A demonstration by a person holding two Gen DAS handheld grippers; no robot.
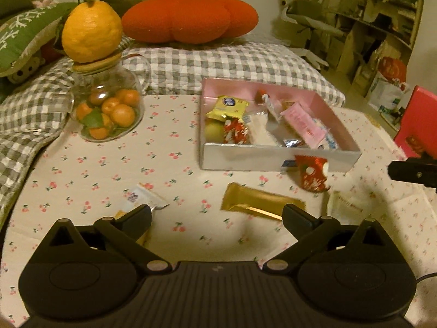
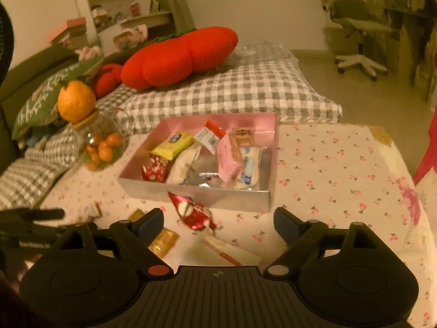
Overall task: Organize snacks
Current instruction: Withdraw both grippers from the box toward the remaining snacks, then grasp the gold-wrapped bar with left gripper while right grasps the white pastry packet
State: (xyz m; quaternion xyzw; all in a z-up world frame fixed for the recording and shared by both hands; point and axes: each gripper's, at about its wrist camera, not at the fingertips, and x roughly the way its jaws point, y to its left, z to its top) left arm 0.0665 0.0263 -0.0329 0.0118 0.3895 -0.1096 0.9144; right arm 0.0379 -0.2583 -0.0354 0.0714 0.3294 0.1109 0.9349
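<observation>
While both jaws are being held wide open and empty, left gripper (image 1: 217,214) over the gold bar (image 1: 259,203), right gripper (image 2: 218,222) near the red wrapper (image 2: 192,211) against the box's (image 2: 196,195) front wall; bare tablecloth (image 2: 341,169) is seen rightward.

A glass jar (image 1: 109,109) of small oranges stands on the desk (image 1: 109,169), a big orange (image 1: 91,31) atop its lid; behind, a red cushion (image 1: 188,17) lies on checked bedding (image 1: 218,63).

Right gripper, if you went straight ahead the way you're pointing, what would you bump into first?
Probably the red snack packet, lying on the tablecloth just ahead of the open right gripper. Behind it stands the snack box. Depth is hard to judge.
</observation>
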